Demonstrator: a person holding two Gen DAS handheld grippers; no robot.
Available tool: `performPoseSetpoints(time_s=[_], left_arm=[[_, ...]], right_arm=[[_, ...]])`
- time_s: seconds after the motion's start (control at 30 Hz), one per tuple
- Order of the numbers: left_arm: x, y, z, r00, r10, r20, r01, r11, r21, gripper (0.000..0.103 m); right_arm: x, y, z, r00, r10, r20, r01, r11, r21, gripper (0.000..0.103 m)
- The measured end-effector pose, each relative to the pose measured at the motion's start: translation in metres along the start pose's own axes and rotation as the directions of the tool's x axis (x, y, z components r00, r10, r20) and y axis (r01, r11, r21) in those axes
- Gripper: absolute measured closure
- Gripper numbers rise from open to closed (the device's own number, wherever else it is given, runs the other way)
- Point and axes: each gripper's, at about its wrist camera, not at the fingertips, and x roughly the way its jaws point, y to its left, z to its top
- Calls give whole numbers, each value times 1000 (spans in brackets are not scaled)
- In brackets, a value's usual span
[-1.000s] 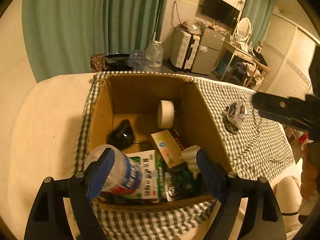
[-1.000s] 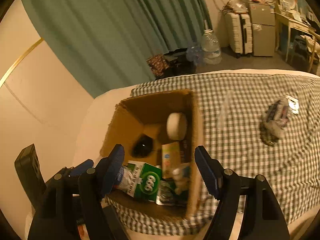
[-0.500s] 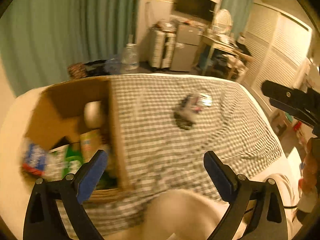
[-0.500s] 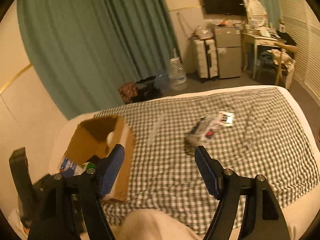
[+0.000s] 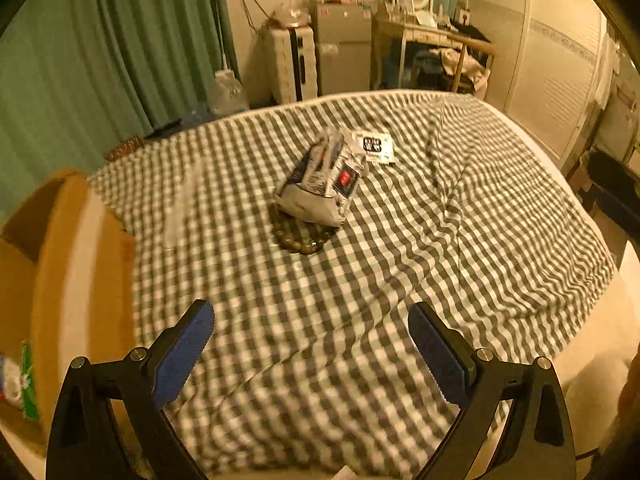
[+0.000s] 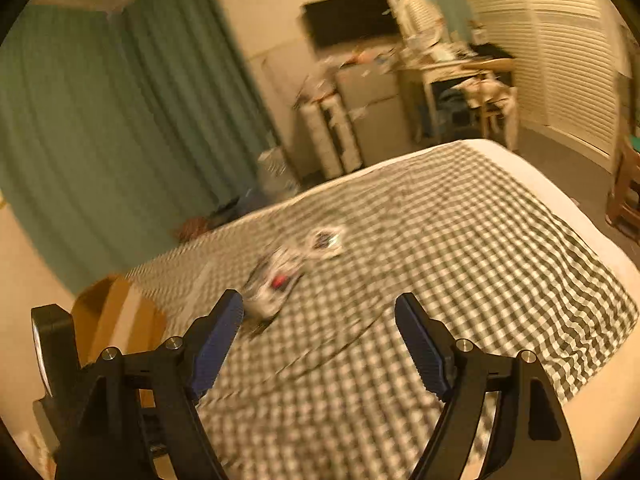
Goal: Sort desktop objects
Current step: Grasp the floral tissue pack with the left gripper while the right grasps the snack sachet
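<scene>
both tongs (image 5: 310, 350) (image 6: 319, 340) spread, empty; cardboard box (image 5: 60, 280) cut off; packet (image 6: 276, 280) blurred in right view.

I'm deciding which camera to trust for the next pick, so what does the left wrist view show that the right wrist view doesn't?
Only the left wrist view shows the bead bracelet under the crinkled packet, sharply, plus green packaging in the cardboard box.

Only the right wrist view shows the wall TV; it is motion-blurred.

Both show the checked cloth, the packet, the small white card, and open, empty grippers: left gripper, right gripper.
</scene>
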Motion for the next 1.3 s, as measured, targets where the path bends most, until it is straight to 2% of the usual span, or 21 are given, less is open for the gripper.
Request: performPoseSetpoints(time_s=[0.17, 0.27, 0.43, 0.5, 0.57, 0.6, 0.63, 0.67, 0.7, 0.73, 0.77, 0.83, 0.93, 1.03, 1.07, 1.17, 1.2, 1.27, 1.3], left_arm=[[40, -6, 27, 999, 53, -6, -53, 998, -32, 3], [62, -14, 37, 988, 151, 42, -149, 988, -42, 3], [103, -27, 60, 987, 155, 35, -153, 987, -56, 3], [123, -29, 75, 986, 165, 25, -164, 985, -50, 3], [157, -27, 93, 986, 154, -68, -156, 987, -31, 4], [165, -26, 96, 983, 163, -88, -166, 986, -27, 6], [174, -21, 101, 979, 180, -95, -184, 982, -31, 20], [174, -16, 103, 985, 151, -82, -155, 987, -41, 46], [171, -12, 106, 991, 119, -55, -122, 991, -46, 57], [165, -8, 108, 994, 103, -24, -104, 994, -44, 74], [158, -3, 109, 997, 80, -6, -80, 996, -50, 76], [135, 17, 107, 999, 16, 38, -11, 991, -134, 76], [110, 43, 95, 996, 24, 82, -3, 969, -248, 76], [101, 62, 71, 993, 91, 72, -63, 942, -330, 76], [101, 68, 60, 993, 100, 65, -72, 938, -339, 76], [108, 81, 46, 983, 184, 13, -169, 930, -327, 76], [113, 90, 41, 977, 213, -3, -201, 919, -339, 76], [124, 99, 31, 978, 205, -31, -203, 915, -348, 76], [132, 105, 21, 976, 211, -48, -215, 913, -347, 76]], right_arm=[[39, -44, -7, 998, -35, -51, 37, 998, 46, 25], [63, -65, -15, 994, -34, -107, 44, 995, 94, 25], [93, -88, -21, 980, -35, -195, 68, 984, 165, 25], [97, -88, -23, 978, -25, -207, 59, 986, 157, 25], [103, -86, -24, 976, -25, -217, 55, 990, 133, 25], [106, -87, -24, 975, -35, -219, 65, 990, 129, 25], [110, -89, -25, 973, -38, -227, 68, 989, 129, 25], [117, -92, -27, 969, -34, -246, 69, 988, 135, 25], [123, -92, -26, 966, -30, -256, 68, 987, 142, 25], [128, -92, -23, 966, -9, -258, 51, 987, 155, 25], [134, -89, -21, 967, 8, -255, 34, 987, 159, 25], [147, -74, -10, 971, 25, -238, 1, 994, 107, 25], [167, -50, 6, 977, 30, -211, -33, 999, -13, 25], [199, -25, 17, 971, 43, -234, -56, 997, -49, 25], [211, -14, 20, 969, 52, -240, -68, 996, -59, 25], [239, 8, 22, 966, 50, -254, -74, 994, -86, 25], [248, 12, 21, 964, 35, -263, -62, 994, -95, 25], [263, 17, 17, 964, -8, -265, -21, 994, -108, 25], [268, 18, 17, 970, 0, -244, -23, 996, -91, 25]])
